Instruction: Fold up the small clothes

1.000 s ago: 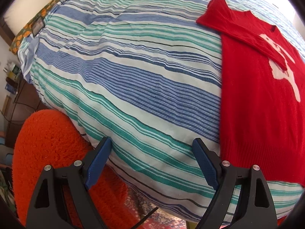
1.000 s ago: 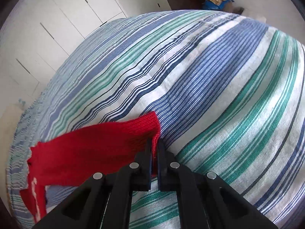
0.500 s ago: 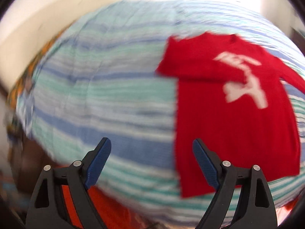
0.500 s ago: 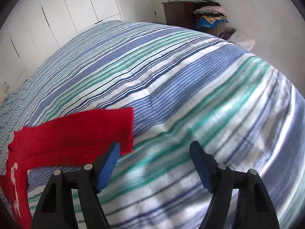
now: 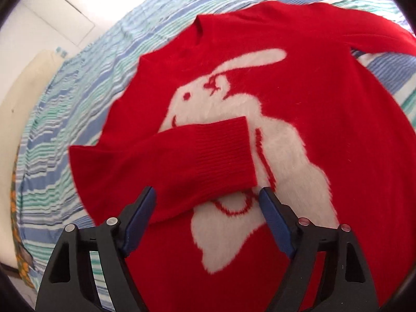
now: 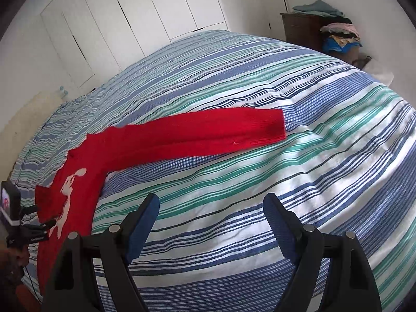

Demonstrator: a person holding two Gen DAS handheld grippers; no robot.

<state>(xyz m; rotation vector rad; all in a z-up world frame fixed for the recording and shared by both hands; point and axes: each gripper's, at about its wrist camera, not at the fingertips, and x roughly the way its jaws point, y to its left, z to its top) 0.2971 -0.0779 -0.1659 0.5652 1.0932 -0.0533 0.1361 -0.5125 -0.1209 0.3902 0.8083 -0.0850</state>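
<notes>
A small red sweater (image 5: 325, 109) with a white rabbit on its front lies flat on the striped bed (image 5: 59, 119). One sleeve (image 5: 182, 161) is folded across the rabbit. My left gripper (image 5: 206, 208) is open and empty just above the sweater, near that sleeve's cuff. In the right wrist view the other sleeve (image 6: 197, 135) lies stretched out straight on the bed (image 6: 286, 182). My right gripper (image 6: 210, 213) is open and empty, above the bed and nearer than the sleeve. The left gripper's body (image 6: 20, 223) shows at the left edge.
White wardrobe doors (image 6: 130, 20) stand behind the bed. A dark dresser (image 6: 304, 28) with piled clothes stands at the far right. A cream headboard (image 5: 23, 88) is at the left.
My right gripper let go of the sleeve's cuff, opened and drew back. My left gripper swung from the bed's edge to over the sweater's front.
</notes>
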